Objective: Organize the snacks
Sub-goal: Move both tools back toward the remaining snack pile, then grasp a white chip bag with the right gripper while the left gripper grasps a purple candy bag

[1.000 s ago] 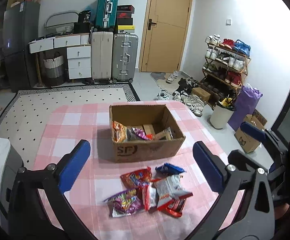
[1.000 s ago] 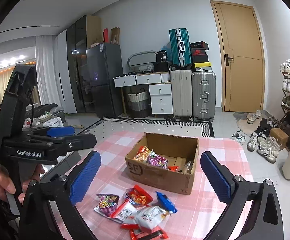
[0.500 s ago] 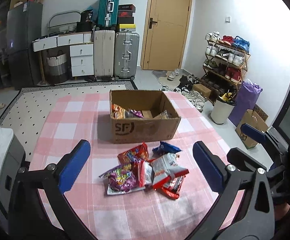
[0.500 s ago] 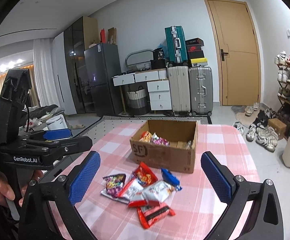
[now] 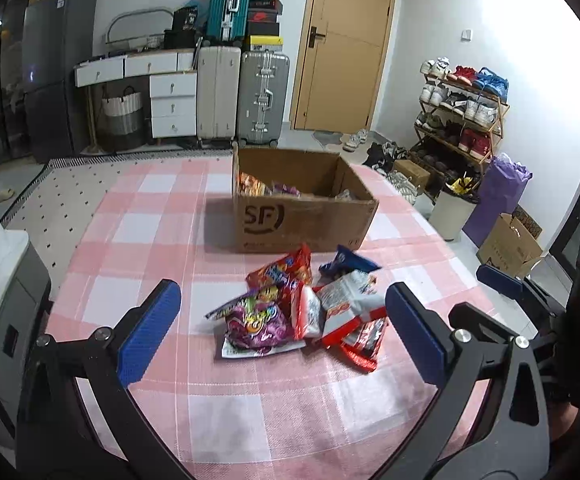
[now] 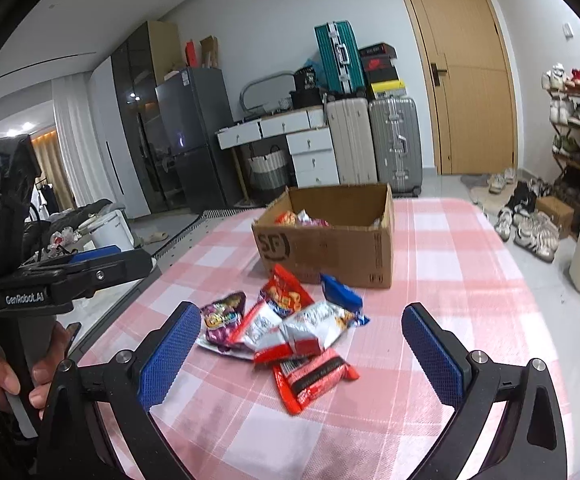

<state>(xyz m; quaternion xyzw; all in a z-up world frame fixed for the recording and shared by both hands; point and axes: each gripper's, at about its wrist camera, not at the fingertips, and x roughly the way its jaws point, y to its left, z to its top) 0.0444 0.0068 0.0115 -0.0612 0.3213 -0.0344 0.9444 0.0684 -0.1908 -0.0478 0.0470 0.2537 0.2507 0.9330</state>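
Meanwhile, the left gripper and right gripper hovered wide apart and empty above a heap of snack packets on the pink checked tablecloth, just before an open cardboard box holding more snacks.

You get even indoor light, blown-out glare at the right wall, fisheye-bent edges, slight motion blur.

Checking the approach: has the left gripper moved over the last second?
Yes. The left gripper has dropped lower, toward the snack pile: the box now shows less of its inside.
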